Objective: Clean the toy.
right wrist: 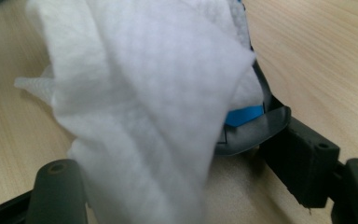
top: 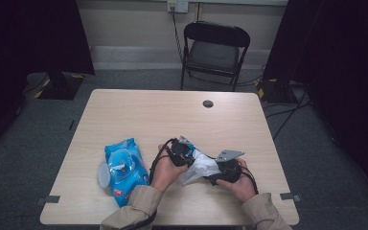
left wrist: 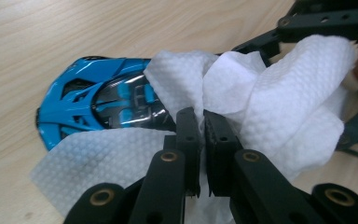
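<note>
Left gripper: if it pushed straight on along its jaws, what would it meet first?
The left gripper is shut on the white wipe, so more wipe comes first; just past it probably the blue toy car, though depth is hard to judge.

The toy car (left wrist: pixel 98 100) is bright blue with black vents and a dark glossy canopy. The wet wipe (left wrist: pixel 279 93) is white with a fine dimpled weave. The wipes pack (top: pixel 123 168) is blue with a clear lid. The desk (top: pixel 139 115) is pale woodgrain.

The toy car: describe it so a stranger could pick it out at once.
On the wooden table, look between the two hands, under the white wipe. The toy car is bright blue with a dark glossy roof, unlike the flat blue wipes packet lying left of it.
</note>
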### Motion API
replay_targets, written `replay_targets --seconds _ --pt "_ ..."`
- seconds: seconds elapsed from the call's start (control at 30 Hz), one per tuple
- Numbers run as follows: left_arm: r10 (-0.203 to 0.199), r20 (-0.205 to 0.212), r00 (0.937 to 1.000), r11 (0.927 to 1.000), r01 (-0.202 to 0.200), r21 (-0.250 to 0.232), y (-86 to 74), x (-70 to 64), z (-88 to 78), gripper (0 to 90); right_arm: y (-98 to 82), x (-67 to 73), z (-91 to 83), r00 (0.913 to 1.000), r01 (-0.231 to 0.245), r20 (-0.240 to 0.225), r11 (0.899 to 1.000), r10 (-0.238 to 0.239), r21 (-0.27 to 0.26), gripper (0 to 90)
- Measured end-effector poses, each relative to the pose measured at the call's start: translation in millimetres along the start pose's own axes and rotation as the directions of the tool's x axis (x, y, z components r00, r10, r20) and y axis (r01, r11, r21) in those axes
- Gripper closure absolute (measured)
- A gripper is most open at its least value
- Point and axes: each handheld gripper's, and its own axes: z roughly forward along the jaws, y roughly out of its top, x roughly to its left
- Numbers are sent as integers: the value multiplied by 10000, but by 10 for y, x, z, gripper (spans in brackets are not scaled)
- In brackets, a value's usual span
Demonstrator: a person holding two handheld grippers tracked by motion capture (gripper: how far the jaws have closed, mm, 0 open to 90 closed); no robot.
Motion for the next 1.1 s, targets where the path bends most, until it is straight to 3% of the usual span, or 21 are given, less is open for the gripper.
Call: replay_targets --seconds 0.17,0.33,0.4,0.67,0.8,1.0,1.1 --pt "217 319 9993 9994 -209 -265 81 -90 -2 860 0 -1 0 10000 24 -7 10000 -24 3 259" --pt "378 395 9985 9993 -377 -32 78 -153 121 860 0 -2 0 10000 32 3 10000 -32 8 259" --pt "164 442 9989 9998 -159 -107 66 -143 139 860 -1 -1 0 10000 15 -9 10000 -15 0 259" --pt "112 443 9990 9999 -111 -27 85 -123 129 861 -1 -1 0 10000 30 3 10000 -30 -5 261" --pt "178 292 9994 9998 -175 -99 102 -104 110 860 -2 -2 -1 10000 33 -9 10000 -33 -4 262" --pt "276 -250 9993 9995 -279 -137 120 -11 47 859 -2 -2 -1 10000 25 -11 10000 -25 -6 262" --pt "160 -209 9997 9998 -163 -147 120 36 36 858 -2 -3 -1 10000 17 -14 10000 -17 -11 262"
